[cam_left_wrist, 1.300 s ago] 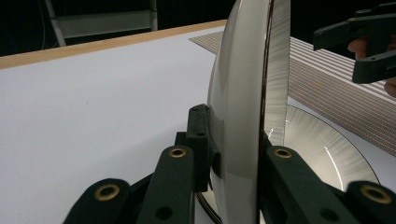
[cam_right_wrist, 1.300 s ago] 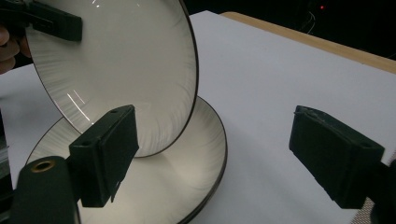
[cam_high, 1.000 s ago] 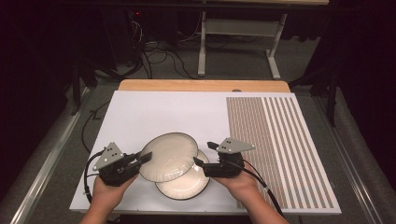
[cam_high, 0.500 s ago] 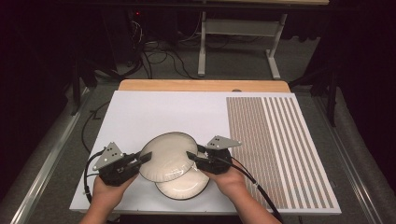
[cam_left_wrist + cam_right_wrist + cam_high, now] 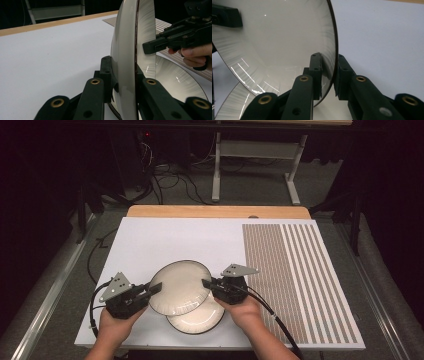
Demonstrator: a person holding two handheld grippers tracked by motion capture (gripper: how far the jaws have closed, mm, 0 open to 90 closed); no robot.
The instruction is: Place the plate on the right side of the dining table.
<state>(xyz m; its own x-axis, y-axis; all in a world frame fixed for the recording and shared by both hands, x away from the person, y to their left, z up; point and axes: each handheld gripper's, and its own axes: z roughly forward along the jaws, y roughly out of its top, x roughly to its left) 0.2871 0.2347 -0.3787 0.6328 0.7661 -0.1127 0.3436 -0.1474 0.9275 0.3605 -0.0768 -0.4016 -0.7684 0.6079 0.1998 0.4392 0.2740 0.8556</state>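
Two cream plates with dark rims overlap near the front of the table. The upper plate [image 5: 180, 287] [image 5: 125, 37] [image 5: 287, 37] is lifted and tilted above the lower plate [image 5: 200, 320] [image 5: 175, 82] [image 5: 232, 105], which lies flat. My left gripper [image 5: 155, 287] [image 5: 123, 75] is shut on the upper plate's left rim. My right gripper [image 5: 206, 283] [image 5: 328, 58] has just been closing on the opposite rim, and its pads now sit against both faces of that rim. In the left gripper view the right gripper [image 5: 150, 47] reaches the plate from the far side.
The plates are over a white mat [image 5: 165, 240] that covers the table. A brown striped panel [image 5: 300, 270] fills its right part, and a wooden edge [image 5: 215, 211] runs along the back. Beyond the table, cables and a metal stand [image 5: 217, 170] are on the floor.
My right gripper moved left to the upper plate's right rim and its jaws closed around it. The left gripper and the plates stayed where they were.
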